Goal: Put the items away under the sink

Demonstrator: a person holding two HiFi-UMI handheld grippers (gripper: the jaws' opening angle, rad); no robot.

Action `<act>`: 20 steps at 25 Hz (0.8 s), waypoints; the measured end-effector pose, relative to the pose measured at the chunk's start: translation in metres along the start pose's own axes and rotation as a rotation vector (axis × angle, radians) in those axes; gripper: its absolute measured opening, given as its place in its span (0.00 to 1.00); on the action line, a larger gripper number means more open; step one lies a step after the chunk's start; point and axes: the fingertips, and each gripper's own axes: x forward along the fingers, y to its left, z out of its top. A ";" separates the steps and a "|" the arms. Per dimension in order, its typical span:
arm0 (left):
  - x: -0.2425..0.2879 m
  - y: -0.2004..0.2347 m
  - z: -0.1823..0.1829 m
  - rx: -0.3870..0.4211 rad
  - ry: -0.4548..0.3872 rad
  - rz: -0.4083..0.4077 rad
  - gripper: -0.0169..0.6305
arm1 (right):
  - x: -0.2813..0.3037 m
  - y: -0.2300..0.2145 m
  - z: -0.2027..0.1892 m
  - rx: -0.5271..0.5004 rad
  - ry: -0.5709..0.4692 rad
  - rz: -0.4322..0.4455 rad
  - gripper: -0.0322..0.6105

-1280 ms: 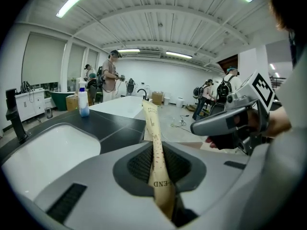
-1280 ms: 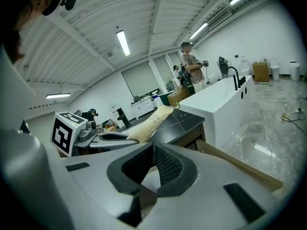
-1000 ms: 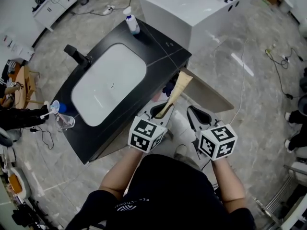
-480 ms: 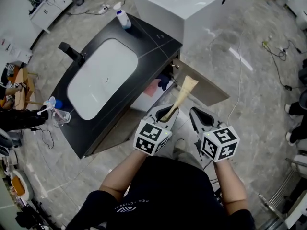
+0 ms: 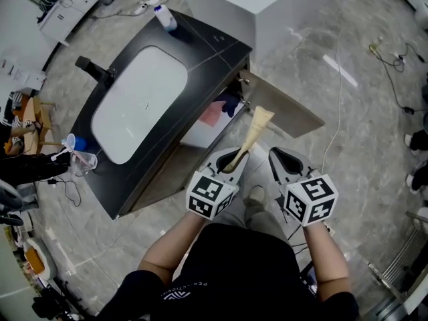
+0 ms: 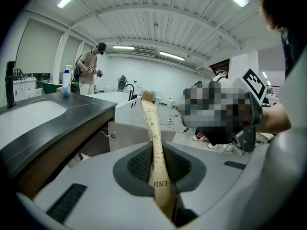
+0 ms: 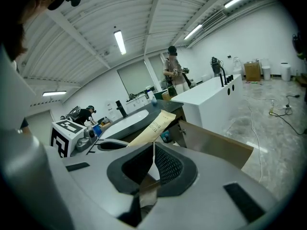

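I had the left gripper [image 6: 158, 163] clamped tight on the lower end of a tan paper packet [image 6: 152, 126], the pads pressed flat against both its faces. The packet stood up and forward out of the jaws, leaning slightly. The right gripper [image 7: 152, 163] had its pads together along a thin seam, with nothing between them.

From the head view, the left gripper [image 5: 231, 160] and right gripper [image 5: 284, 162] sat side by side, near each other but apart, marker cubes up. Both forearms reached straight forward from the body, the left forearm [image 5: 175, 241] bare to the sleeve. The packet [image 5: 253, 131] pointed towards the open cabinet door [image 5: 284, 105] below the black counter [image 5: 207, 52], its tip over the floor just short of the opening.

The packet's bottom end was buried in the pads, and its print was only partly legible. The counter overhang hid most of the cabinet; I could make out only a pink item [image 5: 212, 114] and something blue [image 5: 231, 102], neither identifiable. The sink [image 5: 137, 102] lay well to the left.
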 end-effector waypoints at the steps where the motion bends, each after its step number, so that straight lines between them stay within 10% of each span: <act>1: 0.001 -0.001 -0.004 -0.003 0.005 0.001 0.09 | -0.001 0.000 -0.003 -0.009 0.000 -0.004 0.11; 20: 0.039 0.009 -0.074 -0.034 0.036 -0.030 0.09 | 0.038 -0.030 -0.071 0.064 -0.018 -0.042 0.11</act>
